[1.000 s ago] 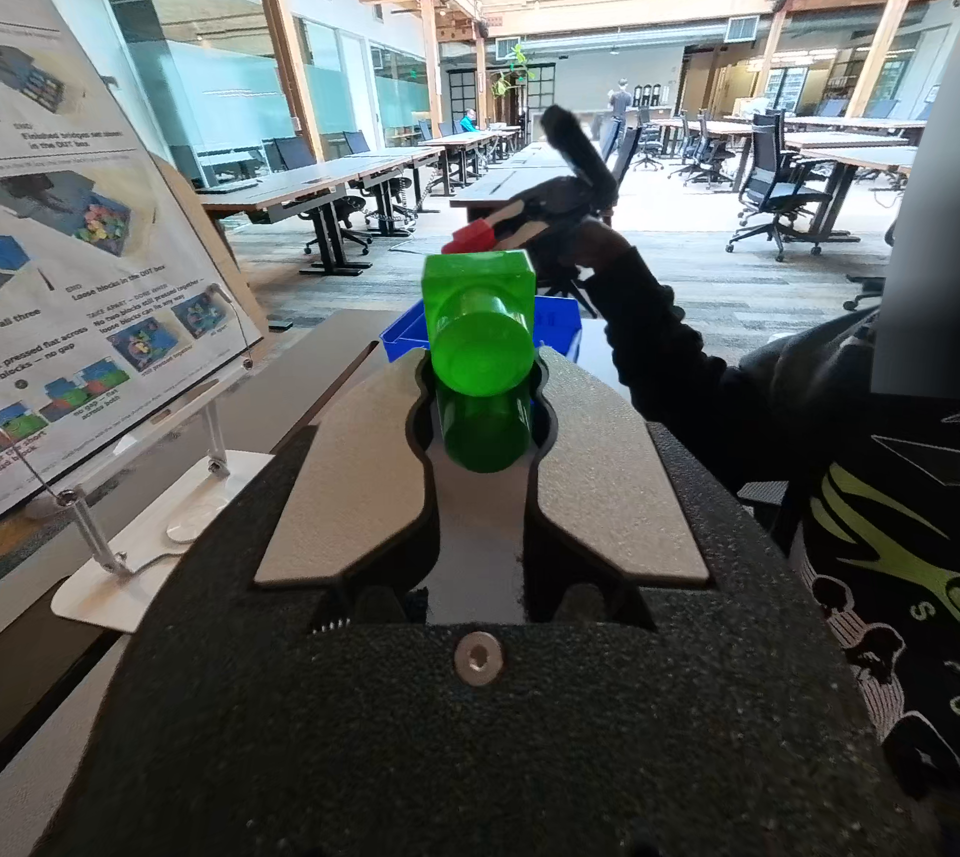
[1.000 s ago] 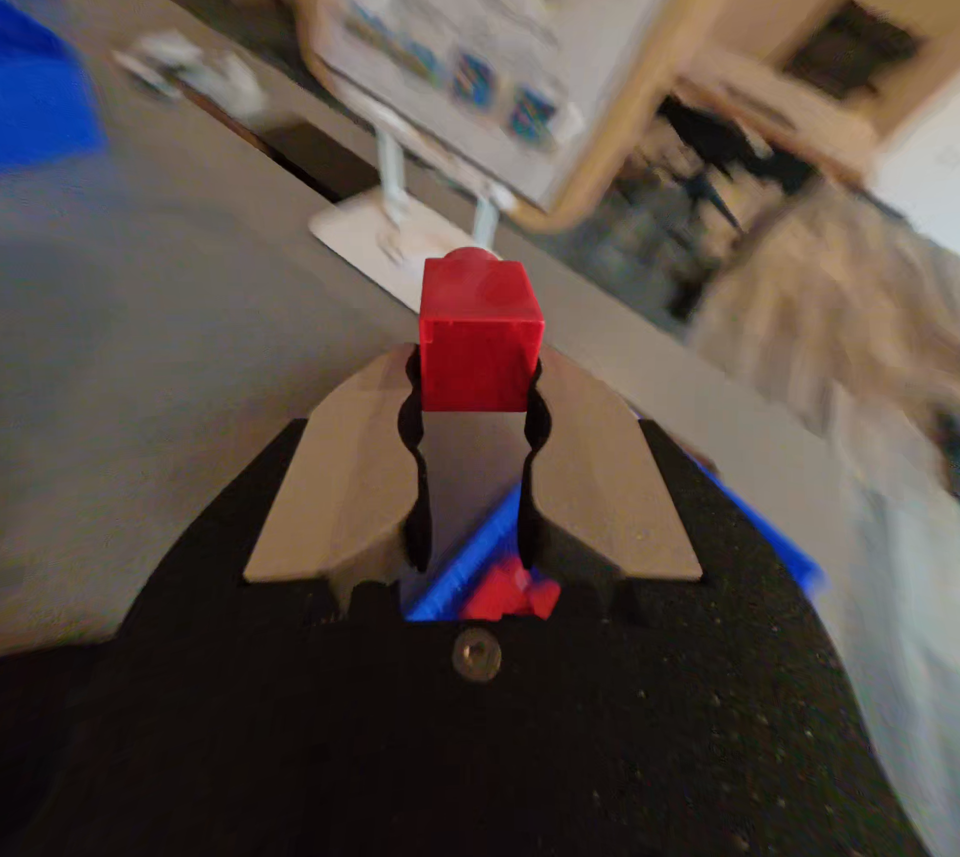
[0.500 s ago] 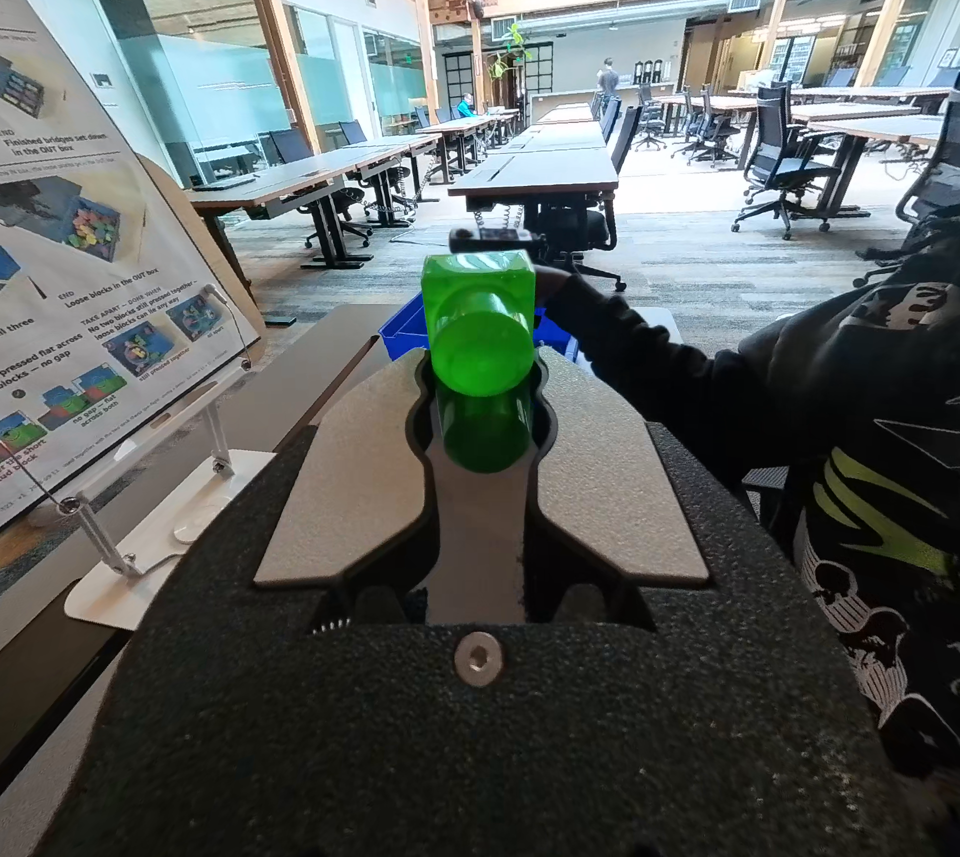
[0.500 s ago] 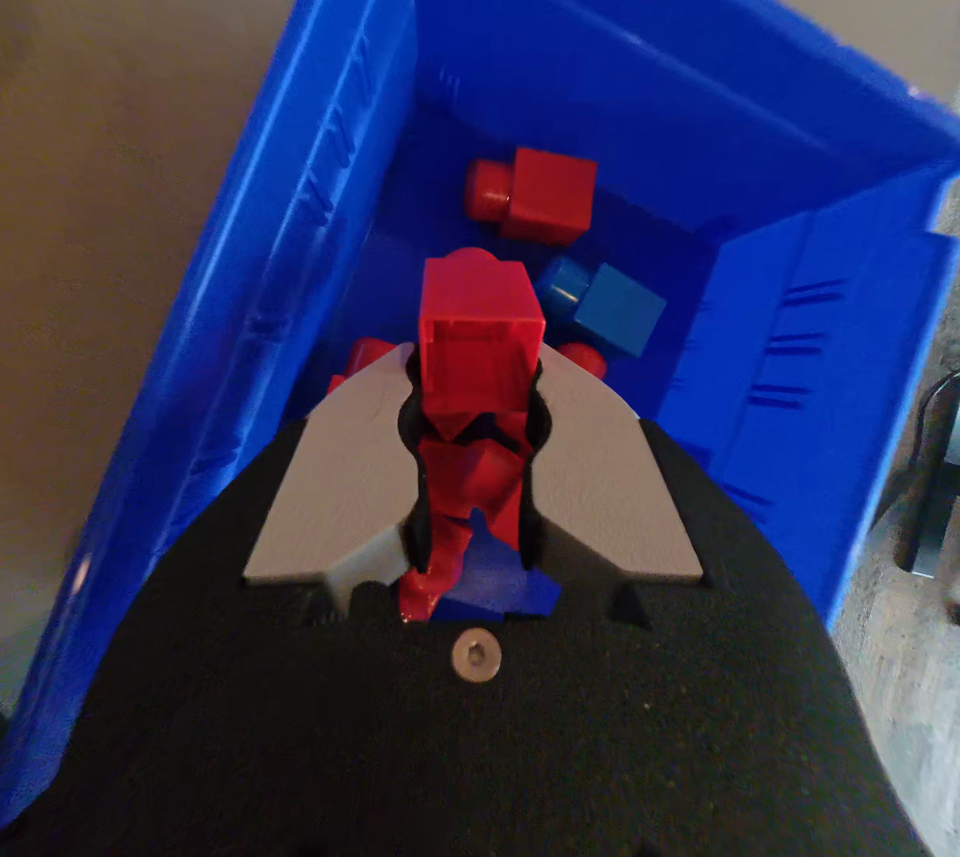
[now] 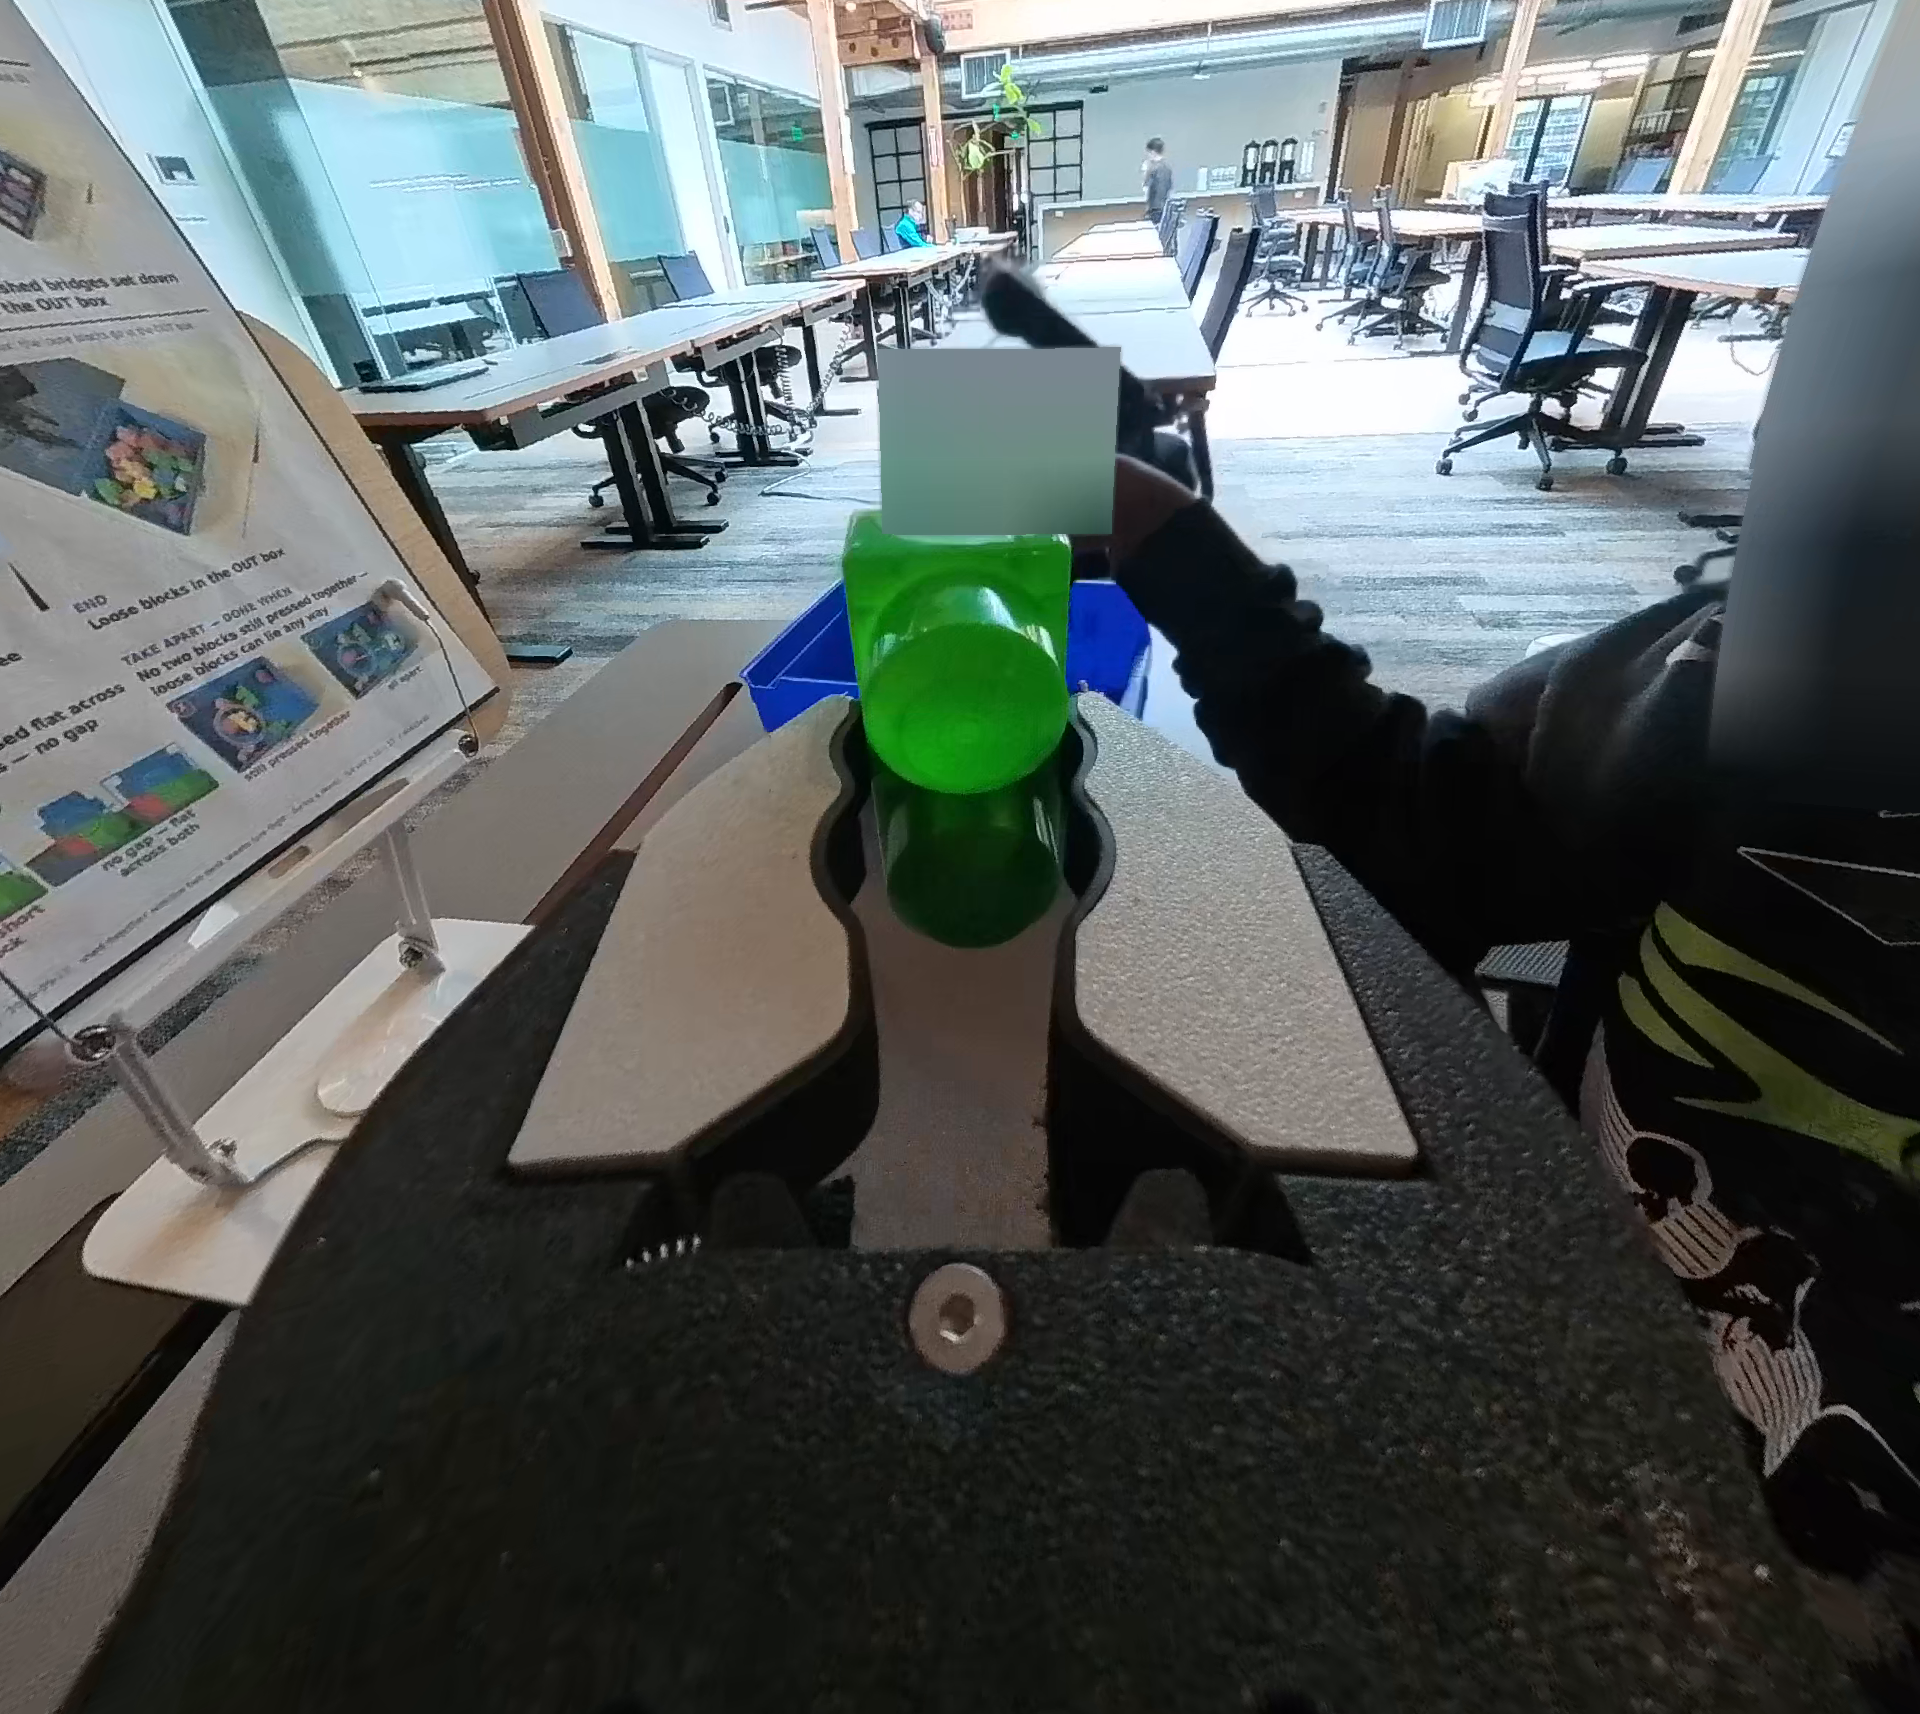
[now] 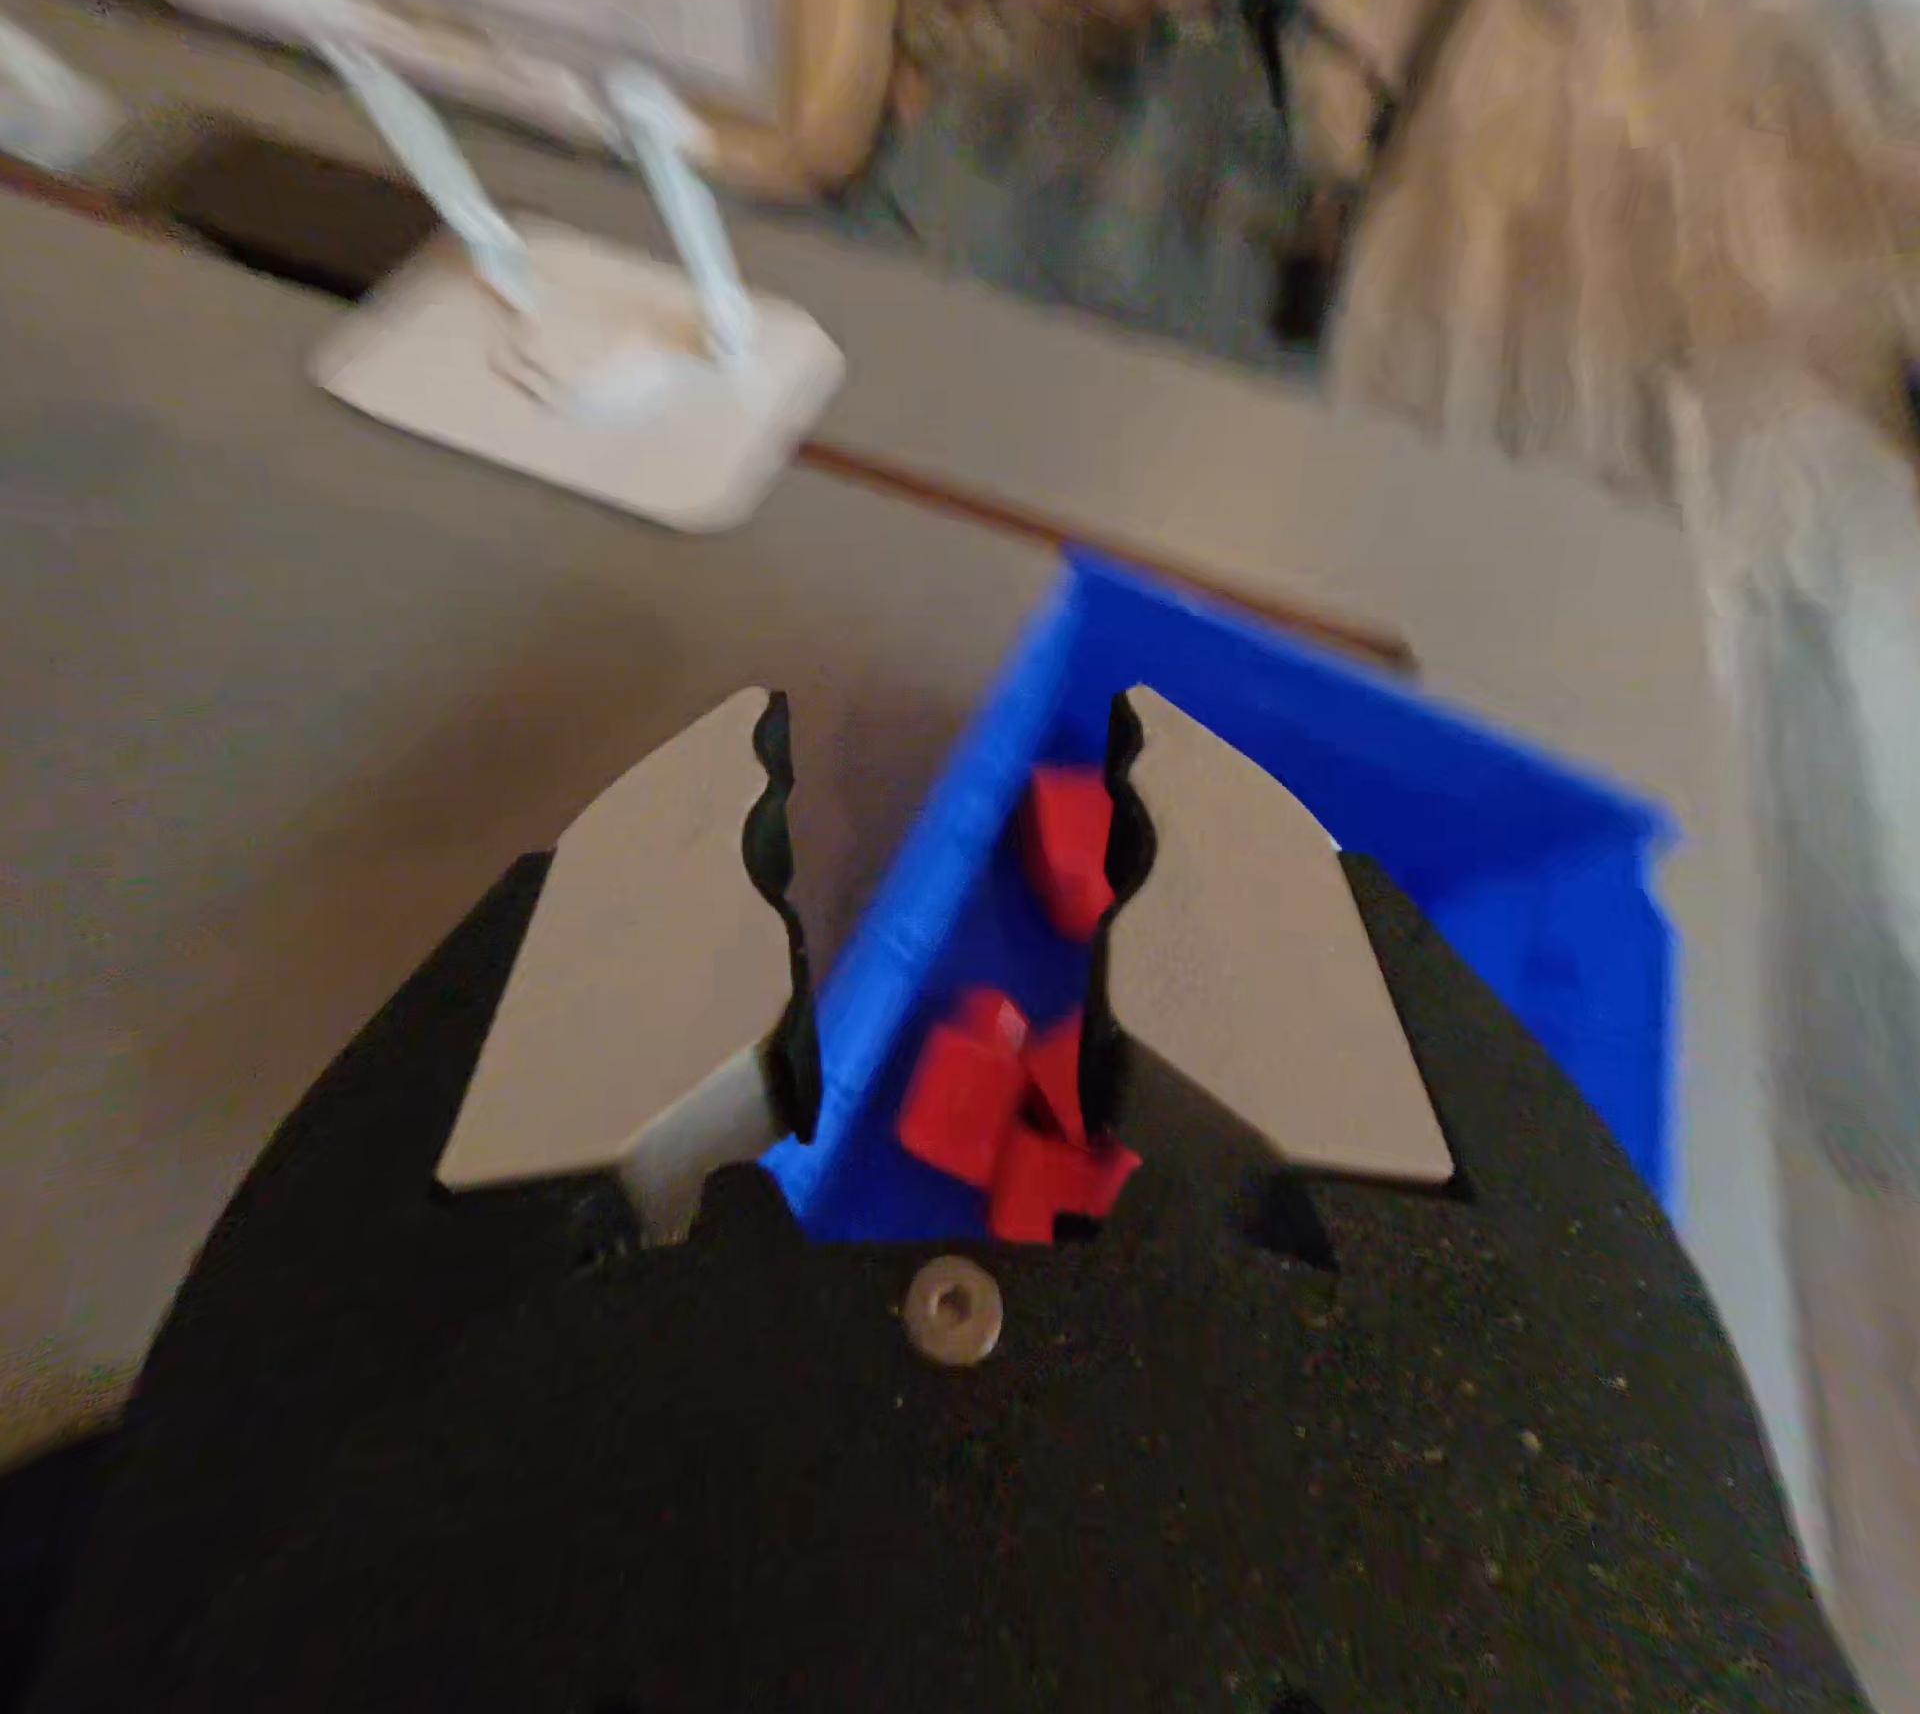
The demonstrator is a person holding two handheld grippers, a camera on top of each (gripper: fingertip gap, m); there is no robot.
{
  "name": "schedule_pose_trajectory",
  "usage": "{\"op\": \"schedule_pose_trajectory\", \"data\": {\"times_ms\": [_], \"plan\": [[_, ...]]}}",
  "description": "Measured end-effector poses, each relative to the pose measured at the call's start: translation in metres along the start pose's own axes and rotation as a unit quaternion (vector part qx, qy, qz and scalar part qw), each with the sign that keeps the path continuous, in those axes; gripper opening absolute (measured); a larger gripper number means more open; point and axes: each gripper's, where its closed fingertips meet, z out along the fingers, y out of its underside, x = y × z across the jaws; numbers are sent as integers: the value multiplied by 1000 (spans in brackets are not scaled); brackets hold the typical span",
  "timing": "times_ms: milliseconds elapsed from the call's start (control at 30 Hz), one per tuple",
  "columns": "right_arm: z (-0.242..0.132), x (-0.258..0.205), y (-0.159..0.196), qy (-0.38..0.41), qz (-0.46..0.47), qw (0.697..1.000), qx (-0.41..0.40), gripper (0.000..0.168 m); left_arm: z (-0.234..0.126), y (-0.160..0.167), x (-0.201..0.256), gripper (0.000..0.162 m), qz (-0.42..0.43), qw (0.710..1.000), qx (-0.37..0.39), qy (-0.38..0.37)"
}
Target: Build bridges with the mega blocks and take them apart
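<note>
My left gripper [image 5: 961, 729] is shut on a green block [image 5: 961, 667], stud end toward the camera, held up above the table. Behind it stands the blue bin [image 5: 800, 667]. My right gripper [image 6: 951, 719] is open and empty, above the near corner of the blue bin [image 6: 1351, 760]. Red blocks [image 6: 971, 1098] lie loose in the bin below its fingers. The right view is blurred by motion. In the left wrist view the person's dark sleeve [image 5: 1278, 688] reaches over the bin; the right gripper there is behind a mosaic patch.
A printed instruction sheet on a white metal stand [image 5: 312, 1072] sits at the left of the grey table [image 5: 582, 791]; the stand base also shows in the right wrist view [image 6: 582, 397]. The person's dark jacket fills the right side. Office desks and chairs stand beyond. One gripper's finger ends stand about 40 centimeters off the other's.
My right gripper opened over the blue bin and the red block left its grasp; the gripper then swung up and away. My left gripper stayed still with the green block.
</note>
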Motion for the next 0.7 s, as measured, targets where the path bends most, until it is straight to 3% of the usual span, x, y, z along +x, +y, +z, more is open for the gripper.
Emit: {"op": "schedule_pose_trajectory", "data": {"times_ms": [67,133,267,433,533,633,700], "plan": [[-23,-61,-55,-110,-33,985,126,60,2,-1,2,35,0,1000,5,7],[-51,-130,-94,-232,-75,944,222,61,4,-3,4,35,2,1000,9,12],[-82,-248,-110,-424,-139,857,259,68,10,-4,11,35,6,1000,9,26],[-78,-326,-99,-513,-172,808,234,70,18,-2,20,35,13,999,0,44],[-74,-343,-97,-524,-175,800,235,65,23,-1,24,35,13,998,-3,55],[-76,-349,-100,-535,-166,790,249,56,29,2,27,35,13,998,-12,64],[-78,-349,-101,-535,-166,787,259,39,32,5,28,35,13,997,-17,68]]}}
